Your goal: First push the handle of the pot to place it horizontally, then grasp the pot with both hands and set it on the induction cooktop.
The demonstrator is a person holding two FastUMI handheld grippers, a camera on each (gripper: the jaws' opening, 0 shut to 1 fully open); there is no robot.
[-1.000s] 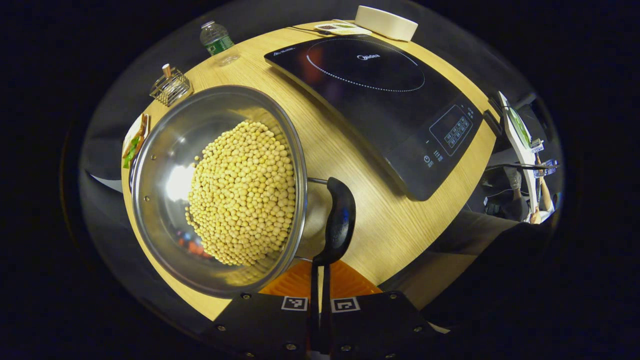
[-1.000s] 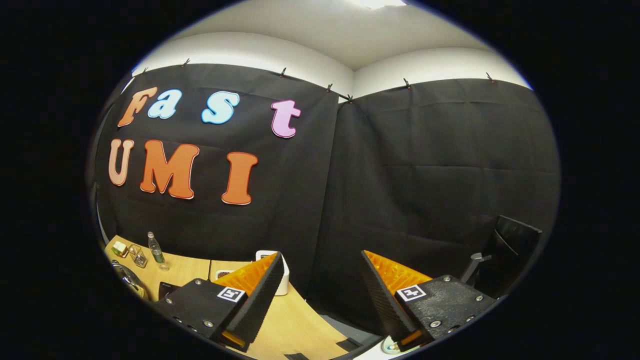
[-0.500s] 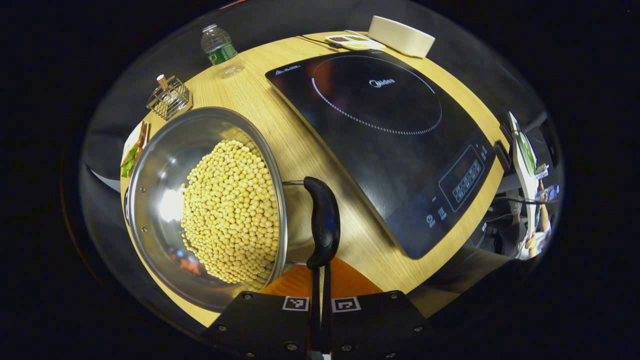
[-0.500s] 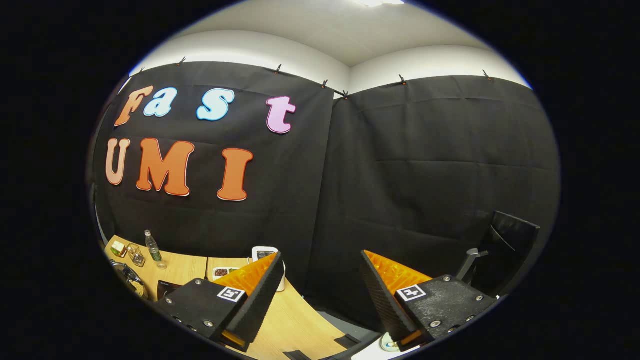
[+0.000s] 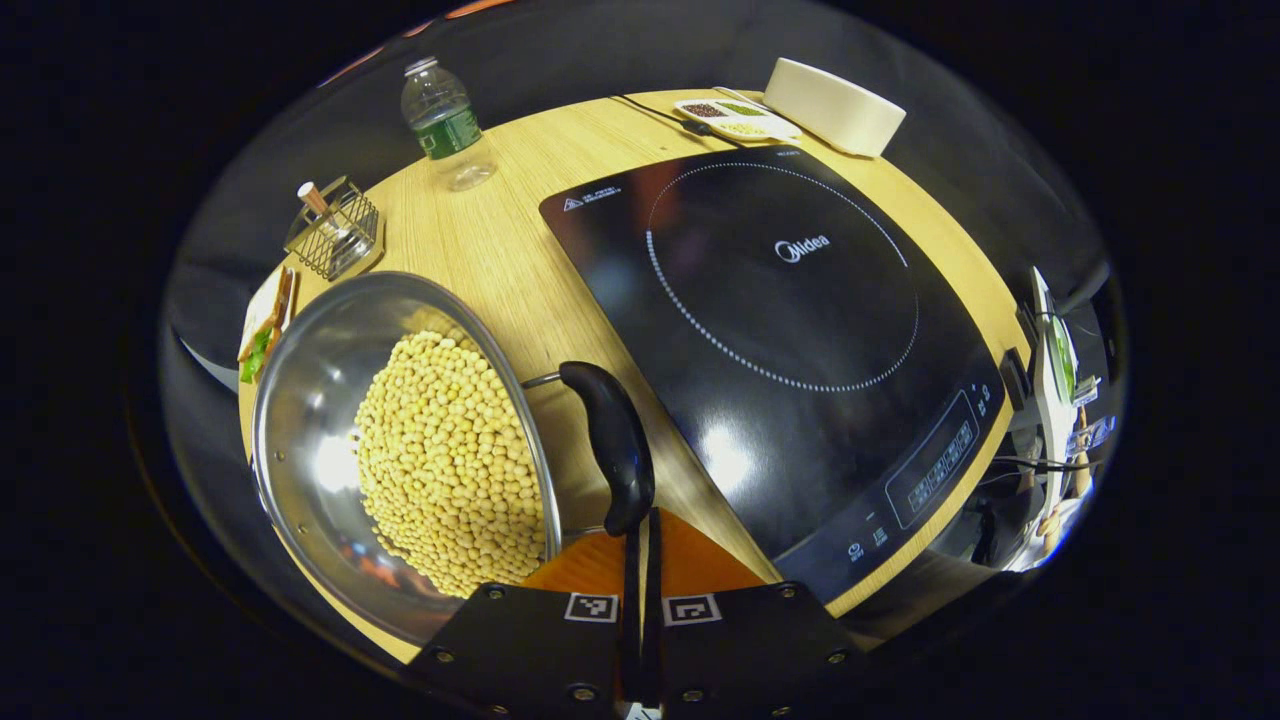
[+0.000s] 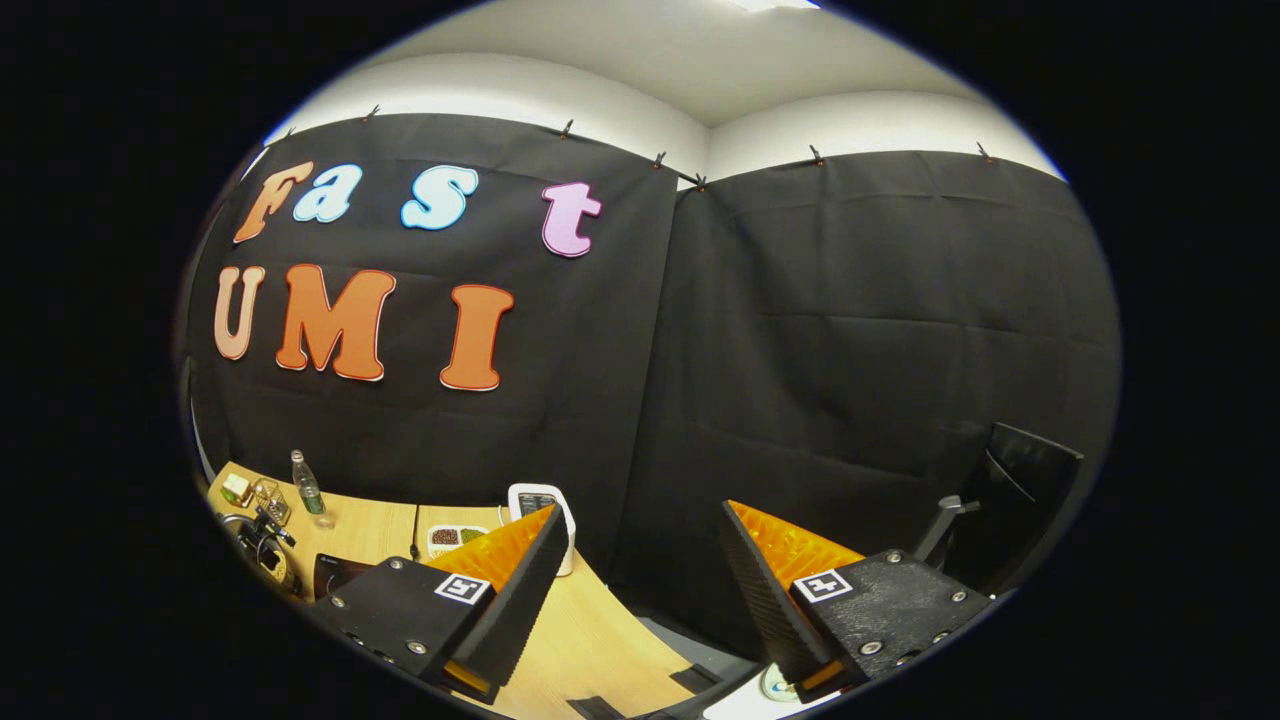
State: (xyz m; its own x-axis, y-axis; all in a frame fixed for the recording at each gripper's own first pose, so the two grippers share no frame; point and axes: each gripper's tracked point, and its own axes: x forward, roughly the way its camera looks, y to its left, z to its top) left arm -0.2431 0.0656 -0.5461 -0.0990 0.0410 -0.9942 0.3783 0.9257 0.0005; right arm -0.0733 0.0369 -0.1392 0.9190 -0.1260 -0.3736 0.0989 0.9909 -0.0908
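Observation:
A steel pot (image 5: 320, 400) full of yellow beans stands on the wooden table (image 5: 490, 250), left of the black induction cooktop (image 5: 790, 330). Its black handle (image 5: 610, 450) stands up beside the pot's right wall, leaning to the left at its top. My left gripper (image 5: 640, 520) is shut, fingers together, with the tips touching the handle's lower end. In the right gripper view my right gripper (image 6: 641, 520) is open and holds nothing; it is raised and faces the booth wall. The pot (image 6: 262, 550) appears small at the far left.
Along the table's far side stand a water bottle (image 5: 440, 115), a wire basket (image 5: 335, 230), a white round container (image 5: 835, 105) and a small tray of beans (image 5: 735, 115). A plate of food (image 5: 262, 325) lies behind the pot. A black chair (image 6: 1020, 480) is at the right.
The left gripper has moved with its tips at the handle, and the handle's top has swung leftwards. The cooktop fills more of the left gripper view. The right gripper has barely moved.

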